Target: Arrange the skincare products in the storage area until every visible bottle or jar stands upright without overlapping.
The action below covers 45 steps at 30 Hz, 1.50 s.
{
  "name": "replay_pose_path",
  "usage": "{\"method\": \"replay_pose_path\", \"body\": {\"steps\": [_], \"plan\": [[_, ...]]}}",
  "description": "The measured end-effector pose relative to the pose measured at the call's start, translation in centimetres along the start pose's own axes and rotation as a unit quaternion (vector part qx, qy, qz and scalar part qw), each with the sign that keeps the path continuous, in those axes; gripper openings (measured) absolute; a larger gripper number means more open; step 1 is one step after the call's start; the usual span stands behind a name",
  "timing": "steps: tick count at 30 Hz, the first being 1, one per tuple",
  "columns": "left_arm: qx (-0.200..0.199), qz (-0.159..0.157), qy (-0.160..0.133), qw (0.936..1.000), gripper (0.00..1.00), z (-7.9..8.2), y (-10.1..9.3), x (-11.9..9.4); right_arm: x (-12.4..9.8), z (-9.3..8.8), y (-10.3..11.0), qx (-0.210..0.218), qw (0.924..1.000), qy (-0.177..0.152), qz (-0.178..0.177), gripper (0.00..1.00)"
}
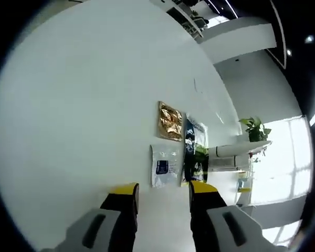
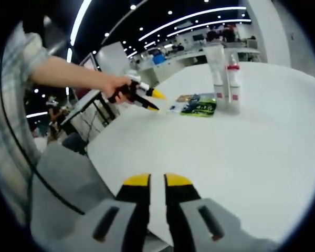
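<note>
Two white skincare bottles (image 2: 218, 73) (image 2: 233, 79) stand upright side by side at the far part of the white table (image 2: 226, 152). In front of them lie flat sachets: a dark green one (image 2: 199, 108), a gold one (image 2: 186, 98) and a white-and-blue one (image 2: 176, 107). In the left gripper view the gold sachet (image 1: 170, 121), the white-and-blue sachet (image 1: 165, 167) and the dark sachet (image 1: 195, 152) lie just ahead of my left gripper (image 1: 163, 190), which is open and holds nothing. The bottles (image 1: 228, 152) are behind the sachets. My right gripper (image 2: 157, 181) hovers over the near table edge, jaws a narrow gap apart, nothing between them.
A person's hand holds my left gripper (image 2: 155, 101) over the table's left edge, near the sachets. Grey floor (image 2: 63, 178) lies beyond that edge. A potted plant (image 1: 254, 128) and bright windows stand past the table. Desks and people fill the far background.
</note>
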<state>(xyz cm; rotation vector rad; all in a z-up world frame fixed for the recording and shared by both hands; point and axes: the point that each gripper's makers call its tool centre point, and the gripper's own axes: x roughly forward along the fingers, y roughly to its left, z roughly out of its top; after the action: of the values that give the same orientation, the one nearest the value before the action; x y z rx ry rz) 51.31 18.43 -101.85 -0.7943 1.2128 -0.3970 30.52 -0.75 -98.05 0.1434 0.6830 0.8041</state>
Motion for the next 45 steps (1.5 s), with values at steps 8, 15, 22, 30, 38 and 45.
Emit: {"method": "replay_pose_path", "body": {"steps": [8,15,22,30,38,45], "plan": [[0.127,-0.059,-0.033,0.9895,0.47,-3.7,-3.8,-2.8,-0.5,1.0,0.8,0.007,0.9998,-0.019,0.004,0.14],[0.219,-0.078,-0.065,0.9705,0.51,-9.1,-5.9,-6.0,-0.8,2.7,2.3,-0.001,0.9991,-0.040,0.014,0.18],[0.275,-0.104,-0.115,0.9488,0.62,-12.6,-7.5,-9.6,-1.0,4.7,4.0,-0.011,0.9976,-0.064,0.022,0.25],[0.311,-0.087,-0.221,0.9202,0.77,-13.5,-7.1,-15.9,-1.9,7.1,5.8,-0.018,0.9939,-0.107,0.021,0.38],[0.349,-0.046,-0.274,0.8952,0.81,-14.3,-5.3,-20.3,-2.6,8.9,7.8,-0.035,0.9894,-0.141,0.008,0.53],[0.375,-0.014,-0.287,0.8810,0.92,-15.1,-3.1,-22.3,-2.7,10.3,10.1,-0.040,0.9854,-0.166,0.002,0.76]]}}
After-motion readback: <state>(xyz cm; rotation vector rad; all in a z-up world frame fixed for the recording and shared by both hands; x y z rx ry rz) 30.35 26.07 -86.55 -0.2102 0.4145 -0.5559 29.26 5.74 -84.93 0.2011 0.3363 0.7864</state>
